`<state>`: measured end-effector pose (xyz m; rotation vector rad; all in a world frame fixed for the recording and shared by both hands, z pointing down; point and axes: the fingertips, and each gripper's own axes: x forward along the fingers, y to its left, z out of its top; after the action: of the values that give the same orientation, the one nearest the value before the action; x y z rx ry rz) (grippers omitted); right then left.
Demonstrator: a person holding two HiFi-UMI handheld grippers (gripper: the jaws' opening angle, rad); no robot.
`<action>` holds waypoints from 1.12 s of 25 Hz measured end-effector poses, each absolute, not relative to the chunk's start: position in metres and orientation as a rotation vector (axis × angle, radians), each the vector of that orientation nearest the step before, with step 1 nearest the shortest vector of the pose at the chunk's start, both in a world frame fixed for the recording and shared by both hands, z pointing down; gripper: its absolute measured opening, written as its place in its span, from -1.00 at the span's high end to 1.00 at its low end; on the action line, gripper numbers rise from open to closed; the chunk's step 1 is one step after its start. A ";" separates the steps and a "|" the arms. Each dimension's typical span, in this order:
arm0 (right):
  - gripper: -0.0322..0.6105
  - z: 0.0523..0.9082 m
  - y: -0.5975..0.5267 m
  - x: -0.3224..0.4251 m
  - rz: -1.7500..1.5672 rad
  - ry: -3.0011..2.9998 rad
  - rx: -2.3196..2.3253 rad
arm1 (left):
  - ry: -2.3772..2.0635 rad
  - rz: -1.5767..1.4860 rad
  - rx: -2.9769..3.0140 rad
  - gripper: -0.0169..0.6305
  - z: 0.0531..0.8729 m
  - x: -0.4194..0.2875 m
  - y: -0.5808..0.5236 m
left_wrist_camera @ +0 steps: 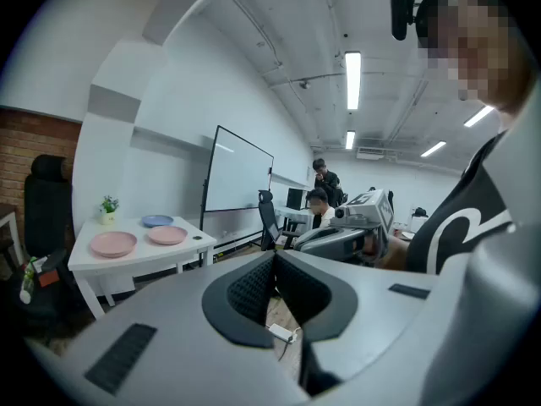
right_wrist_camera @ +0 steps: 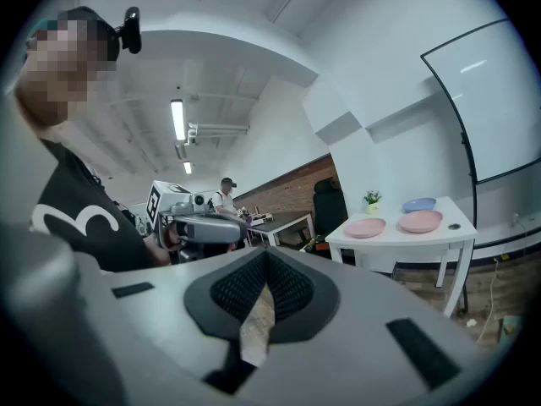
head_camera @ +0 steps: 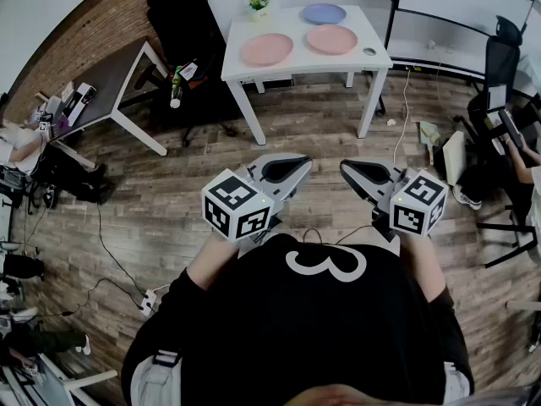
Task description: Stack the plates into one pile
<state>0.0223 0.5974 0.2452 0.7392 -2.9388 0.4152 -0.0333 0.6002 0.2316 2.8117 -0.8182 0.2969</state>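
Three plates lie apart on a white table at the far side of the room: a pink plate on the left, a second pink plate beside it, and a blue plate behind. The left gripper view shows them too, the pink plates and the blue plate. So does the right gripper view, at its right side. My left gripper and right gripper are held close to my chest, far from the table. Both are shut and hold nothing.
A small potted plant stands at the table's back left corner. A black office chair and a grey desk are to the left of it. Cables and a power strip lie on the wooden floor. A whiteboard and seated people are at the right.
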 end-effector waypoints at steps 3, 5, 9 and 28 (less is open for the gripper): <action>0.83 0.249 0.599 0.023 0.425 -2.933 0.737 | -0.823 0.280 2.801 0.90 0.234 -0.035 0.599; 0.83 0.252 0.598 0.023 0.438 -2.932 0.737 | -0.823 0.264 2.794 0.90 0.234 -0.037 0.597; 0.83 0.255 0.593 0.020 0.452 -2.922 0.743 | -0.814 0.252 2.783 0.90 0.236 -0.038 0.591; 0.82 0.269 0.523 0.020 0.599 -2.912 0.806 | -0.803 0.267 2.748 0.90 0.253 -0.040 0.527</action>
<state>0.0203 0.5231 0.2690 0.8059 -2.9115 0.5995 -0.0398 0.5266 0.2526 2.7479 -0.8033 0.2675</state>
